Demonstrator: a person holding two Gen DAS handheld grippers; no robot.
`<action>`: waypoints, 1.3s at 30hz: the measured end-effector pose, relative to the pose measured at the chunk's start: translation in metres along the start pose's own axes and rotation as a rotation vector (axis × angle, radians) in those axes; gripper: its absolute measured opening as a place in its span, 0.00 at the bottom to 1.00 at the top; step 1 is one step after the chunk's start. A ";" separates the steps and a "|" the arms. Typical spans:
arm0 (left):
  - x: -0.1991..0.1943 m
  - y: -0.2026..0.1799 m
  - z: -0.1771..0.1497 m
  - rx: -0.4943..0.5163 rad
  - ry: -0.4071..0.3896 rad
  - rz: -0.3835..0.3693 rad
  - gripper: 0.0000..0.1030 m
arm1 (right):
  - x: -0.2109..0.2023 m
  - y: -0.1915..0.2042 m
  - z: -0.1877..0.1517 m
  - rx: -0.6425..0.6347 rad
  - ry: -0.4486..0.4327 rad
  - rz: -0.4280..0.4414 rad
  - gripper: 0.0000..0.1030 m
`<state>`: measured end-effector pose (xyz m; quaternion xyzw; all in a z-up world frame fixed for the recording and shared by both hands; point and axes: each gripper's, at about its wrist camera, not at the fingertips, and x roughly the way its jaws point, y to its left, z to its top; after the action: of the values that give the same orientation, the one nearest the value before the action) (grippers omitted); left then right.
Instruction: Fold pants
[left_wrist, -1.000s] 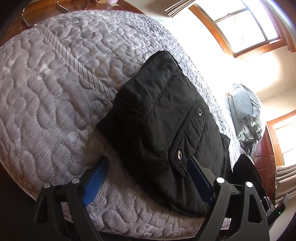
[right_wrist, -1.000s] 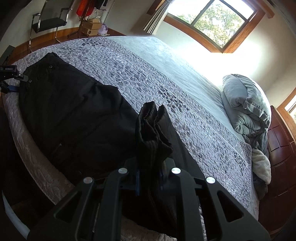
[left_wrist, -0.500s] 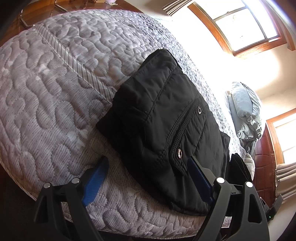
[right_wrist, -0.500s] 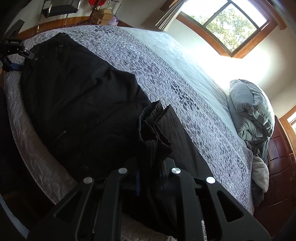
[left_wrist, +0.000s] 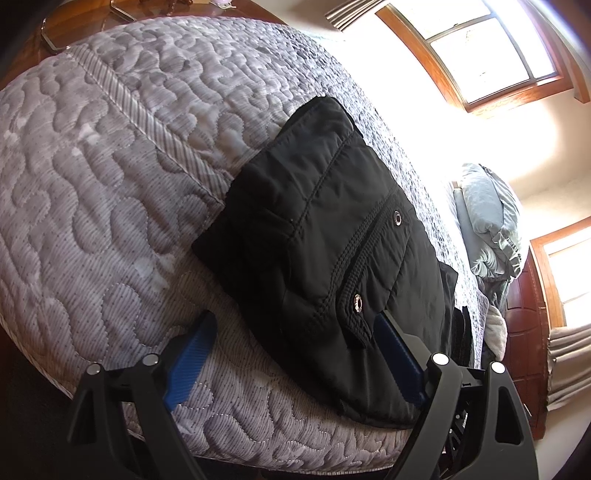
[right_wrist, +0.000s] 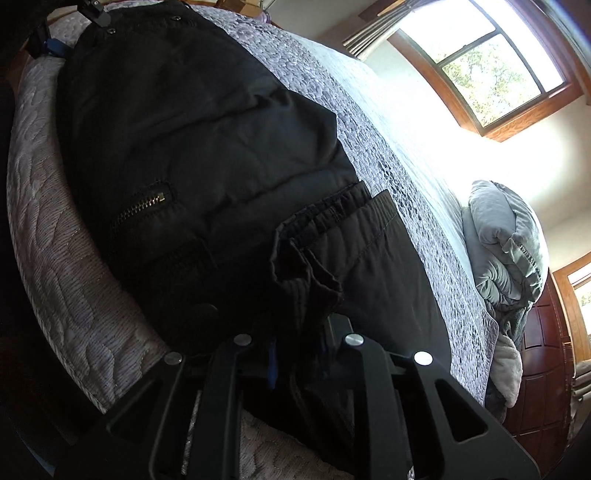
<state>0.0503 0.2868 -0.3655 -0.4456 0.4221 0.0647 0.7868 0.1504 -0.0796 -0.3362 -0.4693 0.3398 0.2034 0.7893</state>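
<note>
Black pants lie on the grey quilted bed, the waist end with two metal snaps toward me in the left wrist view. My left gripper is open, its blue fingers straddling the near waist corner at the bed's edge, with nothing held. In the right wrist view the pants stretch away, a brass zipper showing. My right gripper is shut on a bunched cuff of the pants, low over the folded cloth. The left gripper shows at the far top left.
A grey pillow and bunched blanket lie at the head of the bed. A dark wooden headboard stands at the right. Windows are in the far wall. Wood floor and a chair leg lie beyond the bed's far corner.
My right gripper has carried the bunched pant cuff forward and lower over the rest of the pants, toward the waist end. The left gripper has barely moved and stays open.
</note>
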 end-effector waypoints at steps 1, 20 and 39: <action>0.000 0.000 -0.001 0.000 0.000 0.000 0.85 | 0.000 0.001 0.000 -0.002 -0.002 0.005 0.20; -0.001 0.003 -0.001 -0.002 0.004 -0.027 0.88 | 0.007 -0.121 0.011 0.553 0.029 0.357 0.36; -0.020 0.014 0.012 -0.172 -0.060 -0.160 0.91 | 0.020 -0.123 0.058 0.432 0.218 0.730 0.48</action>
<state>0.0386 0.3095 -0.3571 -0.5414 0.3545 0.0509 0.7607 0.2628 -0.0872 -0.2578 -0.1612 0.5993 0.3425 0.7054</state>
